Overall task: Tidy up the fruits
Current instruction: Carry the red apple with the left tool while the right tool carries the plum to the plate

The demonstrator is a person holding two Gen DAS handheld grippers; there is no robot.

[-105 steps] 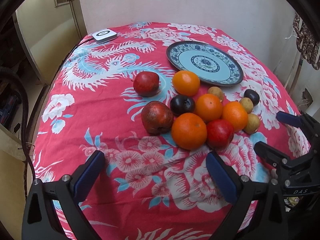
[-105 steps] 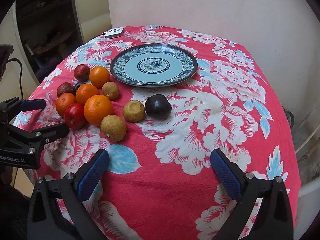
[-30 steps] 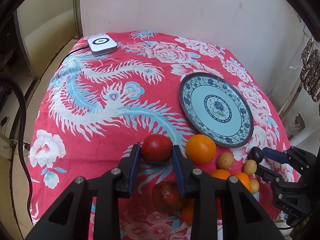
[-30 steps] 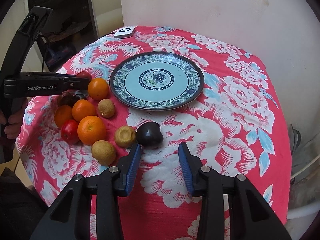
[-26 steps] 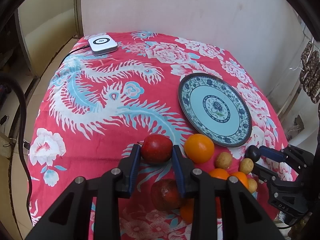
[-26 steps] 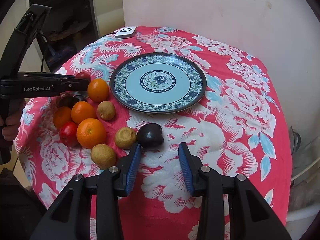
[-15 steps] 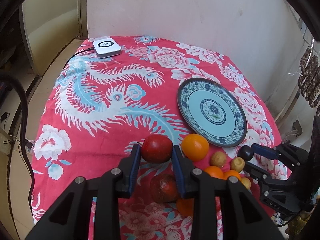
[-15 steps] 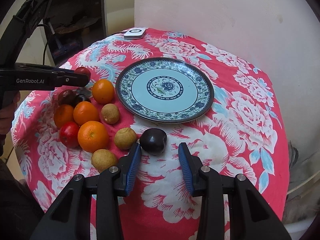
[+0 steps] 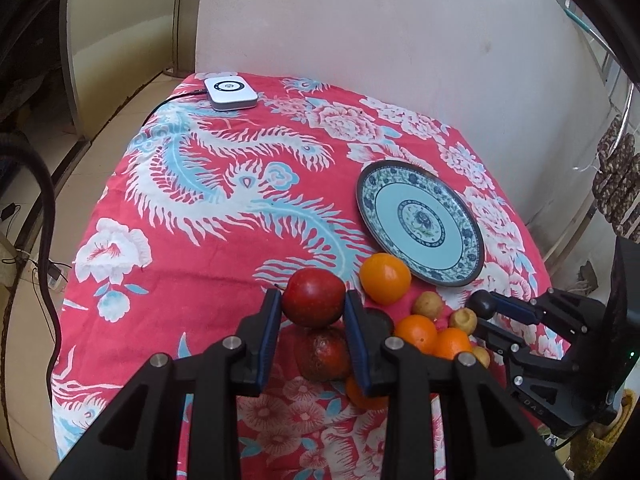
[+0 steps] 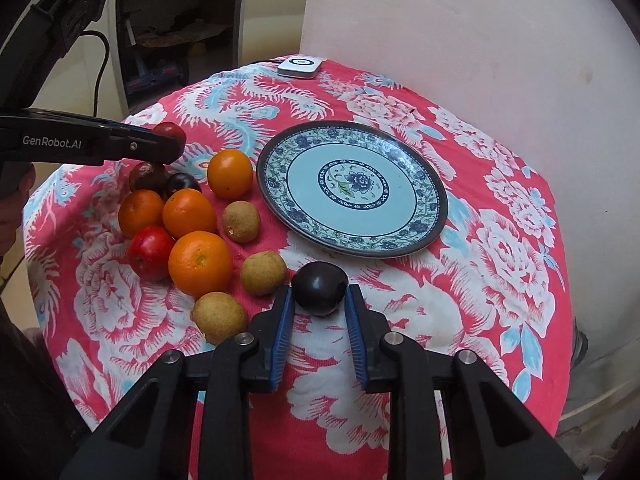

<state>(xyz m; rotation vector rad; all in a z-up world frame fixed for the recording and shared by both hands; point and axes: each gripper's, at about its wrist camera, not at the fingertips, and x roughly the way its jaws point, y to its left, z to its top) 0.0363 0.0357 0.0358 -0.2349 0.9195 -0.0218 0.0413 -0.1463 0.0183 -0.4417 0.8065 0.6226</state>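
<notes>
Our left gripper (image 9: 314, 300) clamping a red apple (image 9: 314, 297), our right gripper (image 10: 319, 300) clamped on a dark plum (image 10: 319, 288), blue-patterned plate (image 10: 434, 216) beyond.

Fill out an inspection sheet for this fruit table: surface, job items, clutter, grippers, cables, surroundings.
Surface: round table under a red floral cloth.
Job items: empty blue patterned plate; oranges, brown fruits, red and dark fruits clustered on the cloth beside it.
Clutter: white device at the far edge.
Grippers: left hand-held gripper shut on a red apple, lifted above the pile; right hand-held gripper shut on a dark plum.
Cables: dark cable runs from the white device off the table edge; black hose at left.
Surroundings: pale wall behind, tiled floor at left.
</notes>
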